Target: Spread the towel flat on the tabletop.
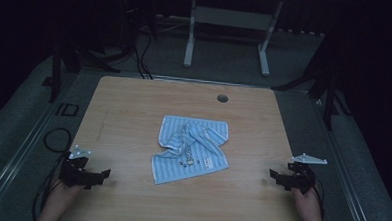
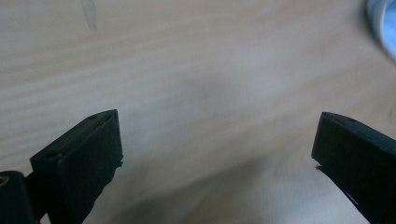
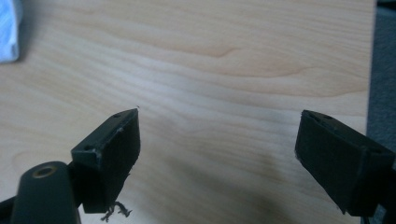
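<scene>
Two hand-held grippers sit low at the near corners of the counter point(image 1: 130, 197) in the high view, one in each of my hands. My left hand-held gripper point(image 1: 97, 178) rests at the near left corner and my right hand-held gripper point(image 1: 277, 177) at the near right edge, both pointing inward toward the middle. Between them, well apart from either, lies a crumpled blue and white striped towel point(image 1: 190, 148) near the centre of the wooden top, one part folded over itself and a small printed patch showing on its near side. A round hole point(image 1: 222, 98) is set in the counter beyond the towel, and the white legs of a frame point(image 1: 189, 40) stand on the grey floor farther back.

Along my left hand-held gripper point(image 2: 217, 140), in the left gripper view, the two black jaws stand spread wide with bare wood grain between them and nothing held. A blurred pale blue edge of the towel point(image 2: 385, 25) peeks in at the upper right corner, far from the jaws.

Along my right hand-held gripper point(image 3: 217, 140), in the right gripper view, the jaws are likewise spread wide over bare wood, holding nothing. A bit of the towel point(image 3: 8, 32) shows at the upper left, well apart, and the counter's edge meets the grey floor point(image 3: 385, 70) at the right.
</scene>
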